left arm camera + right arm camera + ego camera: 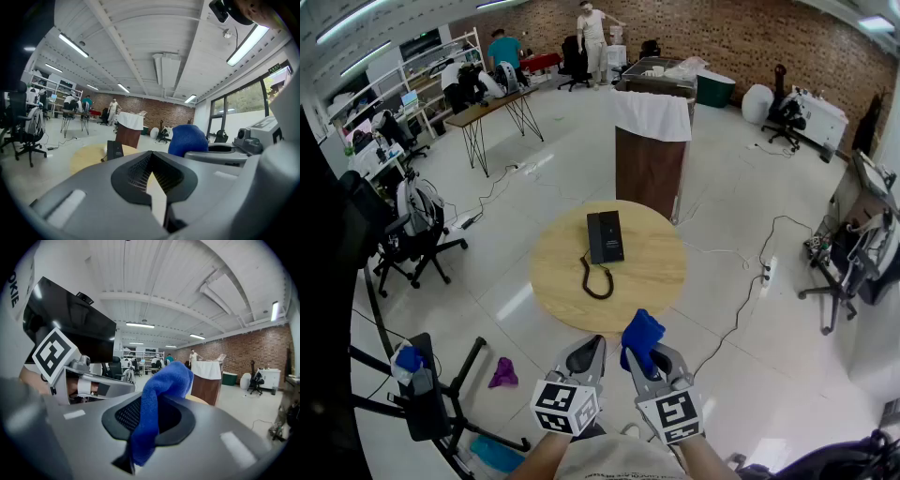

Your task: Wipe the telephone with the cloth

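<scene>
Head view: round wooden table (654, 281) on a pale tiled floor, bearing one black telephone (605, 236) that lies flat near the table's middle, its coiled cord (596, 281) looping toward the near edge. Left gripper (592, 345), low in frame and short of the table: jaws pressed together, nothing between them. Right gripper (647, 366), just beside the left: jaws clamped on a blue cloth (641, 336), which bunches above the fingertips and, in the right gripper view, trails a little below the pads. Cloth and telephone well apart. Surroundings: brown cabinet (649, 173) draped with a white sheet beyond the table; purple rag (503, 373) on the floor at left; brick wall at back.
</scene>
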`<state>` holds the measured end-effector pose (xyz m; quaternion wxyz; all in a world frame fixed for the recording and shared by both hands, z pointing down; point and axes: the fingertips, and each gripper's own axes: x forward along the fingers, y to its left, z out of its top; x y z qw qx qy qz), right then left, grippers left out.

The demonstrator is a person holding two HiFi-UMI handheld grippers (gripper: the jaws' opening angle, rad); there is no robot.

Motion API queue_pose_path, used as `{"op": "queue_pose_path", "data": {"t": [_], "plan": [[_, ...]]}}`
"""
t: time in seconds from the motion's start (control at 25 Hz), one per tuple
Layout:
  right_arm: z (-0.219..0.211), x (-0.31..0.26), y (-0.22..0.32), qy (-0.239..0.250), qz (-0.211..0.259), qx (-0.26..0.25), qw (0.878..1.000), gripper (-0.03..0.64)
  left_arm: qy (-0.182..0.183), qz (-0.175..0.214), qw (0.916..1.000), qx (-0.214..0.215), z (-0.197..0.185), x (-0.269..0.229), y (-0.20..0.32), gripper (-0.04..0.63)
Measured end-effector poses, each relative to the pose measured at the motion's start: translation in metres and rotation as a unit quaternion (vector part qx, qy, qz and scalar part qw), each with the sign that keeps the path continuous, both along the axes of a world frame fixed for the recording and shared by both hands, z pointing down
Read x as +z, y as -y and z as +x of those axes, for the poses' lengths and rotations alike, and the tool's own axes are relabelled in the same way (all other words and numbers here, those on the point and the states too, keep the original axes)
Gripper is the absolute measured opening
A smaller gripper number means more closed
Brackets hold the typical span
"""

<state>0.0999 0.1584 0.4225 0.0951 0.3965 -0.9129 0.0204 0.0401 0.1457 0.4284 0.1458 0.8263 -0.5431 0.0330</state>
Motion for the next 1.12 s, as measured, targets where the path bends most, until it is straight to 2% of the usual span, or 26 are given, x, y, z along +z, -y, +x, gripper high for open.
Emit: {"op": "queue_pose_path", "data": {"t": [0.48, 1.12], "plan": [[0.015, 0.01, 0.031, -0.004, -0.002, 0.002, 1.0, 0.061, -0.004, -0.005, 1.0, -0.007, 0.006, 0.01, 0.031, 0.0], [-0.024, 0.018, 0.12, -0.026, -0.008, -0.011, 1.0, 0.061, -0.023, -0.015, 0.9996, -0.001, -0.026, 0.023, 0.127, 0.0]]}}
